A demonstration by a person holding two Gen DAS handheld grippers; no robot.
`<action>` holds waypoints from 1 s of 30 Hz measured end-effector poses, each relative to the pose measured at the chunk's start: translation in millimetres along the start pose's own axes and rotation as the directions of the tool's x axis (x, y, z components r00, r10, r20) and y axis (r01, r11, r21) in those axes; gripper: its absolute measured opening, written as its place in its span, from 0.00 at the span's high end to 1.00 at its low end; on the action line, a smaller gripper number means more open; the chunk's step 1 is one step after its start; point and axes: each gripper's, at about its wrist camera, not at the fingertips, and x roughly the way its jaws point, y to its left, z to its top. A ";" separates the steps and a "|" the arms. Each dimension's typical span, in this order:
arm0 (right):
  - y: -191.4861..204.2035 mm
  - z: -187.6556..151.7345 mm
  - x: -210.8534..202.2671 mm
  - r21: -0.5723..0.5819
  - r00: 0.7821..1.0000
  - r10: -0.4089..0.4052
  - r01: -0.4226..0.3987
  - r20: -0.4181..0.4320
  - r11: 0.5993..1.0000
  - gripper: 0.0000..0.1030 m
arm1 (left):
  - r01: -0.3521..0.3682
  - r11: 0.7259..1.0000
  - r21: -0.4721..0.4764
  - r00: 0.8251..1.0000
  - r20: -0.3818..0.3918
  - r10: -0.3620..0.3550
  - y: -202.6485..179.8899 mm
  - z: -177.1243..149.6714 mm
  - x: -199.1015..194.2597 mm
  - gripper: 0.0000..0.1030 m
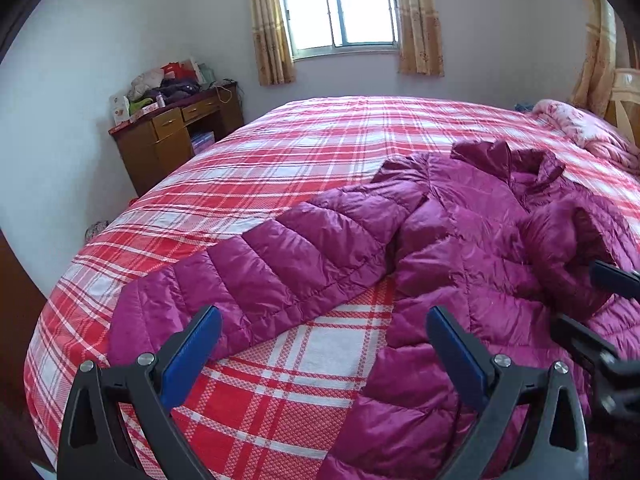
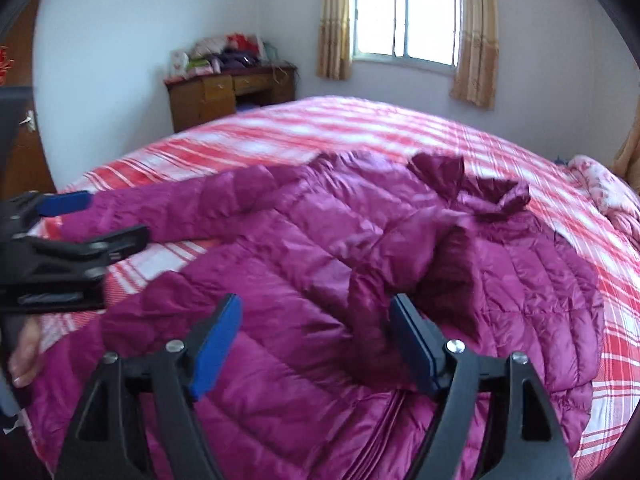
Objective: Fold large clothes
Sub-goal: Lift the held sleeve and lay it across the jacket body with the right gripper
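Note:
A magenta quilted down jacket (image 1: 460, 232) lies spread on the red and white plaid bed (image 1: 288, 148). One sleeve (image 1: 248, 280) stretches out to the left; the other sleeve (image 2: 404, 264) is folded over the body. My left gripper (image 1: 324, 320) is open and empty, just above the bed between the left sleeve and the body. My right gripper (image 2: 316, 312) is open and empty, over the jacket body (image 2: 304, 248) beside the folded sleeve. It also shows in the left wrist view (image 1: 604, 300), and the left gripper shows in the right wrist view (image 2: 116, 220).
A wooden desk (image 1: 176, 136) piled with clutter stands against the far left wall. A window (image 1: 340, 4) with tan curtains is behind the bed. A pink floral quilt (image 1: 588, 132) lies at the bed's right end. A hand (image 2: 24, 356) shows at the left edge.

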 end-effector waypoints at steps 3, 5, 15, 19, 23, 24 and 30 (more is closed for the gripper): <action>-2.0 0.1 -34.1 0.012 0.995 0.039 -0.040 0.089 0.999 0.23 | -0.006 0.999 -0.041 1.000 0.005 0.006 4.9 7.1 -1.6 0.01; -13.6 0.8 -51.9 0.056 0.990 0.026 -0.034 0.141 0.998 0.23 | -0.004 0.999 -0.054 1.000 0.013 0.004 3.7 11.7 -3.6 0.01; -68.8 -13.1 21.0 0.177 0.983 -0.145 0.164 -0.115 0.970 0.48 | 0.079 0.997 0.010 0.993 0.091 -0.080 -60.6 37.0 -25.3 0.01; -63.7 -30.8 40.2 0.161 0.978 -0.121 0.149 -0.171 0.976 0.48 | 0.037 0.990 0.132 0.997 0.065 -0.046 -92.9 32.7 -7.5 0.01; -83.8 -38.5 36.2 0.285 0.986 -0.059 0.103 -0.158 0.953 0.48 | -0.046 0.978 0.201 0.998 -0.038 0.055 -94.9 14.0 30.2 0.01; -85.0 -39.2 35.1 0.297 0.988 -0.048 0.091 -0.148 0.950 0.46 | -0.074 0.978 0.195 0.995 -0.055 0.087 -90.9 12.0 35.5 0.01; -84.8 -41.2 27.8 0.283 0.992 -0.079 0.104 -0.098 0.953 0.33 | 0.073 0.997 -0.025 0.997 0.022 -0.072 -66.2 24.9 10.0 0.01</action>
